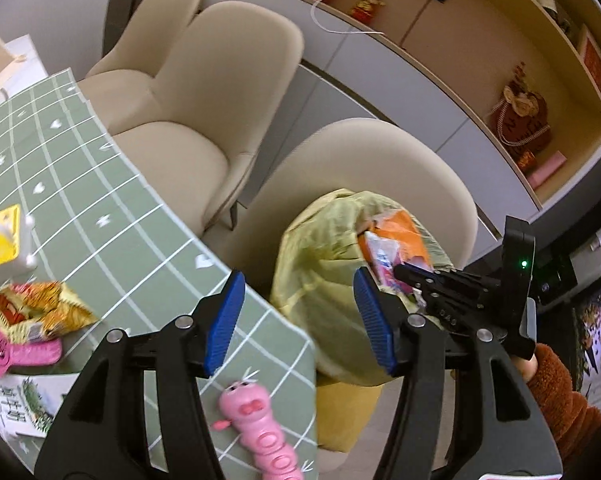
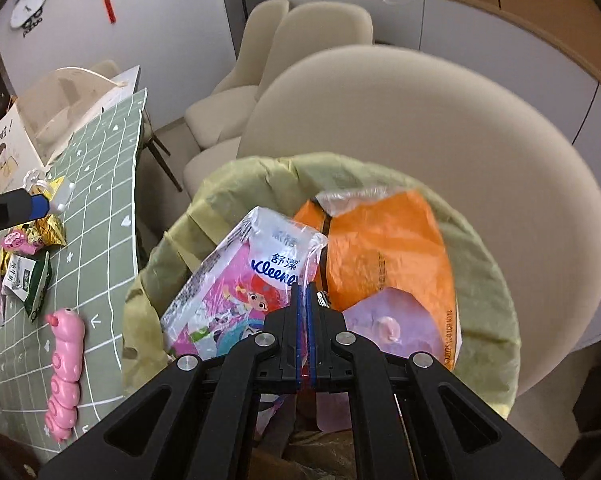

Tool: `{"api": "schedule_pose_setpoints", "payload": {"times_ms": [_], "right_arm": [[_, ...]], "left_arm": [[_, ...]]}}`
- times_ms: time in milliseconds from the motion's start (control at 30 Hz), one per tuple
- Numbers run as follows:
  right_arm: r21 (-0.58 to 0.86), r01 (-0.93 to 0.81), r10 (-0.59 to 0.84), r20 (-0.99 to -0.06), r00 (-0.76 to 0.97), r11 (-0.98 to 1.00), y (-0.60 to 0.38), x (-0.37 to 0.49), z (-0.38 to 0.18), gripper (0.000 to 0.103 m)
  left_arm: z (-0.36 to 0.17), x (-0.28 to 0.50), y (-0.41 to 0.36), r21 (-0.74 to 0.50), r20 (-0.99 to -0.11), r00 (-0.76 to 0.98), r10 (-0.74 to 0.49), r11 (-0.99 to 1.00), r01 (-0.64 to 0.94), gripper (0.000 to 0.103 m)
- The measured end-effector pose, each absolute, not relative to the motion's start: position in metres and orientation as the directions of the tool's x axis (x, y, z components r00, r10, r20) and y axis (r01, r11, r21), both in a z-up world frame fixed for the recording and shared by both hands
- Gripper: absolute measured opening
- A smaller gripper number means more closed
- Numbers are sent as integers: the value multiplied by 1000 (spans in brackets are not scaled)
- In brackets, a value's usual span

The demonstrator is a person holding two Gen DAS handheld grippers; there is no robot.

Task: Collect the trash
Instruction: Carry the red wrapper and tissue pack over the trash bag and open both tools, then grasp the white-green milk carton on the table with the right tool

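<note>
A bin lined with a yellow-green bag stands beside the table and holds an orange bag. A pink-and-white Kleenex wrapper leans in its mouth. My right gripper hangs over the bin, shut, with the wrapper's clear edge seemingly pinched at its tips. In the left wrist view it reaches into the bin from the right. My left gripper stands open and empty above the table's edge. Crumpled snack wrappers lie on the table to its left.
The table carries a green checked cloth. On it are a pink caterpillar toy, a pink packet, a green packet and a yellow-white object. Beige chairs stand behind the bin and along the table.
</note>
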State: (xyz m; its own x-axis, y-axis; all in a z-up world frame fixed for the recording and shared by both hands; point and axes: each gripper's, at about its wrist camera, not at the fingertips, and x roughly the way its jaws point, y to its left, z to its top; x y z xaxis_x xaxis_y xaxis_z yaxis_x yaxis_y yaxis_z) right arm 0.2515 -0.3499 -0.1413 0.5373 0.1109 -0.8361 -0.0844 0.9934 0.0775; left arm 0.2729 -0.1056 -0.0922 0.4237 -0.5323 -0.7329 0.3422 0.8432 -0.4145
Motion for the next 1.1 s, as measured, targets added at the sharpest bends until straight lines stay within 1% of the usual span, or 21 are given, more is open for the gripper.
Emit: {"api": "schedule_pose_setpoints", "payload": {"times_ms": [100, 233, 267, 300, 333, 367, 533, 767, 867, 933, 967, 1000, 1100], "right_arm": [[57, -56, 79, -833, 547, 997, -353, 248, -140, 4], [97, -2, 79, -800, 595, 995, -361, 240, -128, 7], [96, 6, 73, -794, 603, 995, -362, 237, -124, 11], [90, 17, 61, -787, 614, 996, -363, 233, -120, 24], [88, 25, 54, -781, 622, 996, -364, 228, -116, 31], [93, 31, 52, -772, 634, 995, -364, 222, -111, 35], [93, 48, 34, -724, 689, 994, -361, 195, -86, 35], [160, 18, 88, -630, 772, 987, -334, 154, -56, 35], [181, -23, 132, -617, 776, 983, -311, 149, -54, 35], [176, -49, 149, -616, 773, 983, -293, 147, -56, 38], [173, -64, 158, -613, 774, 983, -284, 146, -57, 44], [176, -86, 177, -607, 774, 981, -272, 145, -58, 46], [175, -150, 228, -625, 747, 973, -241, 143, -65, 46]], "left_arm": [[-93, 269, -98, -414, -736, 429, -523, 850, 326, 54], [-92, 260, -85, -402, -736, 451, -505, 862, 309, 54], [-92, 257, -80, -399, -736, 458, -499, 866, 302, 54], [-91, 254, -76, -392, -736, 469, -488, 872, 292, 54], [-90, 250, -70, -379, -736, 486, -471, 882, 280, 54], [-90, 246, -66, -368, -736, 500, -457, 889, 272, 54], [-87, 215, -38, -308, -736, 559, -382, 924, 226, 54], [-95, 173, 25, -255, -753, 602, -267, 961, 108, 54], [-97, 155, 63, -233, -750, 626, -213, 971, 52, 54], [-99, 144, 95, -231, -747, 642, -171, 973, -9, 54], [-101, 139, 112, -237, -746, 648, -156, 971, -39, 54], [-102, 135, 124, -240, -746, 650, -144, 969, -60, 54], [-107, 129, 166, -234, -749, 654, -104, 965, -115, 54]]}}
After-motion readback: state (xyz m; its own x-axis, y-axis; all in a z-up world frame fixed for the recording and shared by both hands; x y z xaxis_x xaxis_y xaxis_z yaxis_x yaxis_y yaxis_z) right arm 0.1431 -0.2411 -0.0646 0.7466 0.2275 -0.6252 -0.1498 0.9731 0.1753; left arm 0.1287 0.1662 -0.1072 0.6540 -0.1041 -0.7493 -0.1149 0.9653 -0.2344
